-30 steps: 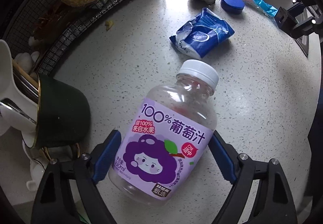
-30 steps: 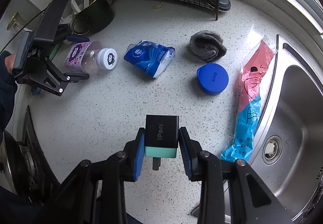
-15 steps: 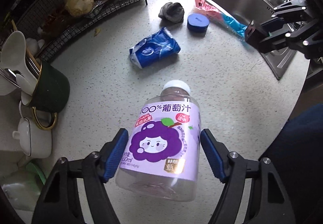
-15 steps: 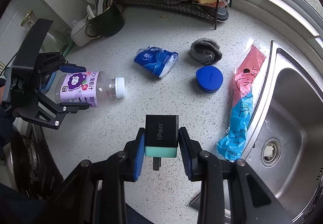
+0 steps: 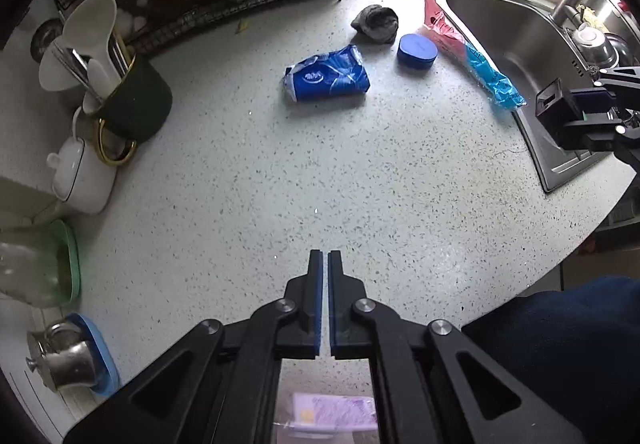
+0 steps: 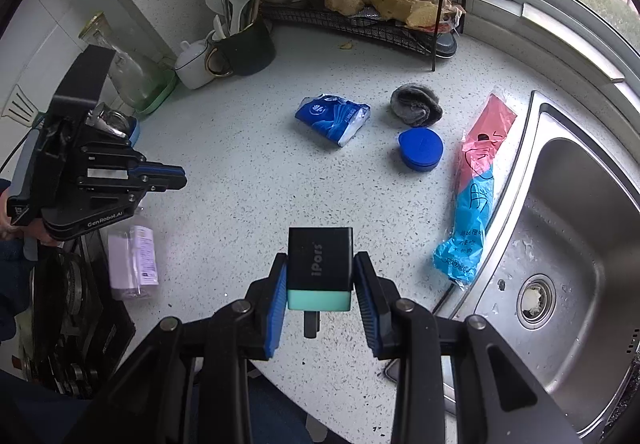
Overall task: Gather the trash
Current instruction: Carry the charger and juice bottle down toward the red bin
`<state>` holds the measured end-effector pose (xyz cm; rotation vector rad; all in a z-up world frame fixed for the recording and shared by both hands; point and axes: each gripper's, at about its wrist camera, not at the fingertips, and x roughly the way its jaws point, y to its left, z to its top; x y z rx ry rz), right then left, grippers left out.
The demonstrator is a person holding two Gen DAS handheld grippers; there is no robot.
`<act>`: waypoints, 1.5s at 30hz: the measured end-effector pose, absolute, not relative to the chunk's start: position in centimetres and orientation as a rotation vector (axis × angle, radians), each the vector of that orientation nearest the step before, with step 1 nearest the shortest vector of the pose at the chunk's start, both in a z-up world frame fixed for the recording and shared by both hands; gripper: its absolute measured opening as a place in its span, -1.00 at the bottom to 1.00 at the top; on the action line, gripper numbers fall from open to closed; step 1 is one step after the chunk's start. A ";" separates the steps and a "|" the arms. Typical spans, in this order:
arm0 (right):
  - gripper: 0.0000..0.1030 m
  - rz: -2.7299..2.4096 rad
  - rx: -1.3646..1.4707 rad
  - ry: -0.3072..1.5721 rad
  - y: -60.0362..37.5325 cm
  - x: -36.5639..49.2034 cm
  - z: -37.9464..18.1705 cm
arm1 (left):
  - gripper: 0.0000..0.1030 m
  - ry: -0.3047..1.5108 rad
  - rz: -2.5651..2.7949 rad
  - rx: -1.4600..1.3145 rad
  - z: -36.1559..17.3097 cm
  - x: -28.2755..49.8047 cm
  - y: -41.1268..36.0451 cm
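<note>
Two tools showing: left tool [image 5: 325,264] pads nearly touching, gripping nothing; right tool [image 6: 320,276] clamping a black charger block [image 6: 320,262]. Grape juice bottle [image 6: 134,258], held half a second ago, is now dropping blurred off the table [image 5: 280,172] edge below the left tool, long axis roughly vertical, cap end unclear. Blue tissue pack [image 5: 326,74], blue lid [image 5: 416,52], grey rag [image 5: 376,22] and red-blue bag [image 5: 472,56] are lying untouched near the sink [image 5: 520,28].
</note>
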<state>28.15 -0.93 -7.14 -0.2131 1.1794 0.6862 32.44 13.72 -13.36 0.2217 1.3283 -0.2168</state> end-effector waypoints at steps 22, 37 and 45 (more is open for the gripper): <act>-0.41 0.847 -0.198 1.110 -0.9 23.3 -4.3 | -0.98 1.222 -0.076 0.015 -7.2 23.4 9.7; -0.41 0.921 -0.261 1.052 -10.4 12.4 -3.0 | -0.98 1.180 -0.026 -0.025 -7.2 11.8 -1.8; -0.41 0.879 -0.261 1.103 -15.1 8.4 -5.1 | -0.98 1.209 -0.062 -0.055 -9.8 8.6 -7.2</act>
